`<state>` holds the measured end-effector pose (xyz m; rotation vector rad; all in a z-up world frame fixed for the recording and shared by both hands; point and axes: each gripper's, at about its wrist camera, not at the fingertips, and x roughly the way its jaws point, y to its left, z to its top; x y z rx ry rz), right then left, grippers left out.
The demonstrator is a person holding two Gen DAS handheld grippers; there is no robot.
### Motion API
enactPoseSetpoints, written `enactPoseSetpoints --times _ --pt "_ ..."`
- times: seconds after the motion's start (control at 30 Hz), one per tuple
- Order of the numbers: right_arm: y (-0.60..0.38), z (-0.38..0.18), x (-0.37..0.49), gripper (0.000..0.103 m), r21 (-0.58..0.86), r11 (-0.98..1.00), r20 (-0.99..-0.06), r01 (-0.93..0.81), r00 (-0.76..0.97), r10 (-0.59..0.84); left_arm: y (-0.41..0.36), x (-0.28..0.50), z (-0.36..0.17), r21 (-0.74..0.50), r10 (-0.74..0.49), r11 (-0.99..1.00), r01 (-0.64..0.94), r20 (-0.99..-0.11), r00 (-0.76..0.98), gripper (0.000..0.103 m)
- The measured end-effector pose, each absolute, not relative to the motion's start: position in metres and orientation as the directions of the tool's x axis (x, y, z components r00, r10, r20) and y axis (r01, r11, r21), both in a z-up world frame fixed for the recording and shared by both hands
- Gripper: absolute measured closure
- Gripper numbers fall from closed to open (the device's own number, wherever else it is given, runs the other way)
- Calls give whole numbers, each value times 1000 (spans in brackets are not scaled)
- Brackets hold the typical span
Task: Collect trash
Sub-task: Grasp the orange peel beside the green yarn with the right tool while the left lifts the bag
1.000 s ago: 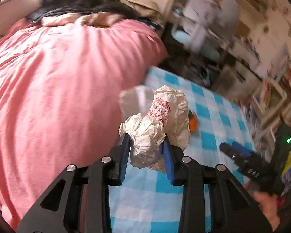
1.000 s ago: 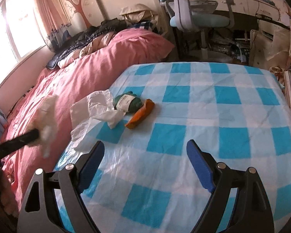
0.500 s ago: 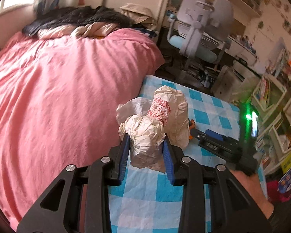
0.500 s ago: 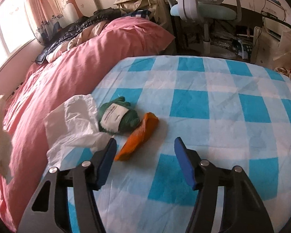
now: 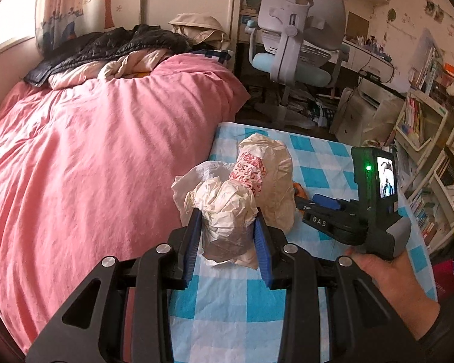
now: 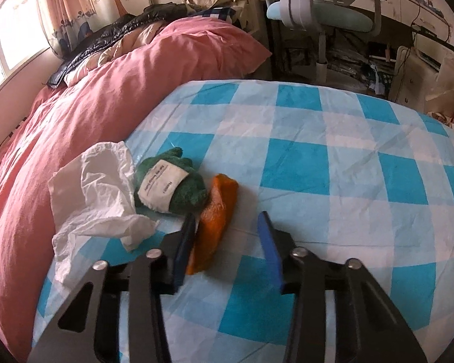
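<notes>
1. The left gripper (image 5: pixel 228 227) is clamped on a crumpled wad of cream paper wrapper with red print (image 5: pixel 239 199), held clear above the blue-and-white checked cloth (image 5: pixel 251 299) at the edge of the pink duvet (image 5: pixel 90 151). That piece of trash is secured, same grip as a second ago.

2. Big change on the other side: the right gripper (image 6: pixel 227 239) has swung in from open cloth and come down over the trash pile, and its jaws have just been closing, from wide apart to a narrow gap.

3. Between those blue pads (image 6: pixel 186 242) lies the orange elongated soft scrap (image 6: pixel 216 220). The left pad is against its side; the right pad stands clear, with checked cloth showing in the gap. So it is bracketed, not yet pinched.

4. Just beside it sits the dark green fuzzy bundle with a white paper label (image 6: pixel 169 189), touching the orange piece, and left of that the crumpled white plastic bag (image 6: pixel 97 199), draped half onto the duvet.

5. What it means: one item in hand, a second about to be taken, two left on the cloth. My read is that the jaws need to finish closing before any lift, otherwise the scrap could slip out sideways.

6. No bin is visible in either view.
</notes>
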<state>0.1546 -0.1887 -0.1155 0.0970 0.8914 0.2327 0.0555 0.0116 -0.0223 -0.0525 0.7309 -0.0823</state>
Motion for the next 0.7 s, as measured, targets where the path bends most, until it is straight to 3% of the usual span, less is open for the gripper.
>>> enactPoseSetpoints --times 0.17,0.4,0.7 --pt "-197 -116 153 84 218 963 -763 -160 587 270 9 55 -22 -59 -86 996 63 -666 741 72" --pt "-210 -109 139 85 331 932 -743 -147 568 353 12 57 -25 -93 -108 994 61 -683 723 72" --pt "-231 -62 85 85 439 882 -639 -169 632 439 4 42 -27 -116 -140 990 83 -682 717 72"
